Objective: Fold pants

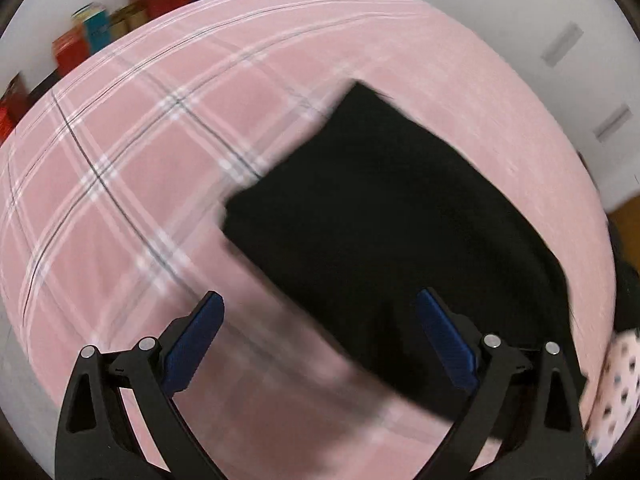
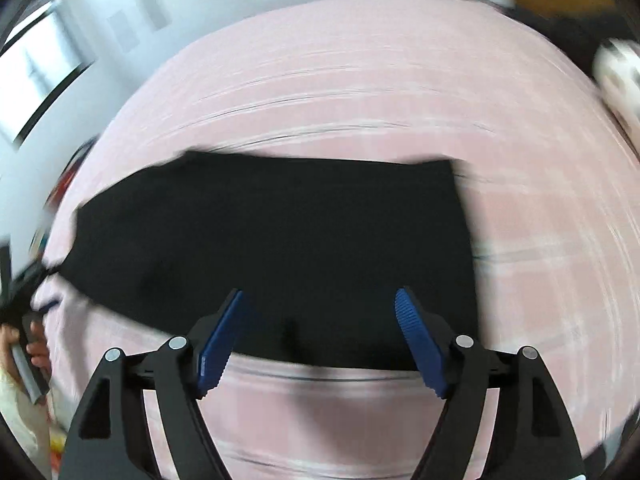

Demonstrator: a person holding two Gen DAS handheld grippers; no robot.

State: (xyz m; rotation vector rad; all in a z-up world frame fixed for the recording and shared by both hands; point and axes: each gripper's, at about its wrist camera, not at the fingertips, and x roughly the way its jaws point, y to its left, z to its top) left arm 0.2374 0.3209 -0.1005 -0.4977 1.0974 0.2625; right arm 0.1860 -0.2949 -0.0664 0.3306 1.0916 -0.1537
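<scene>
Pants [image 1: 392, 216], black and already reduced to a compact rectangular slab, lie flat on the pink plaid bedsheet [image 1: 132, 184], toward the side of the bed nearest both cameras; their texture and layer edges are lost in the dark cloth and the motion blur, so how many folds are stacked cannot be told. Above the near edge hangs the left gripper [image 1: 320, 340], its blue pads spread wide and holding nothing, and the right gripper [image 2: 320, 336] is likewise agape and empty over the pants' near edge in its own view. The main risk, as I judge it, is a grab that catches only the top layer: with black on black, the jaws could close on a single ply and peel the stack open on lifting. Uneven pulls from the two sides could also skew the rectangle or drag it across the sheet, bunching the sheet beneath. A row of books [image 1: 100, 28] beyond the far edge and a spotted cloth [image 1: 612, 384] beside the bed stand well apart and pose little threat.
</scene>
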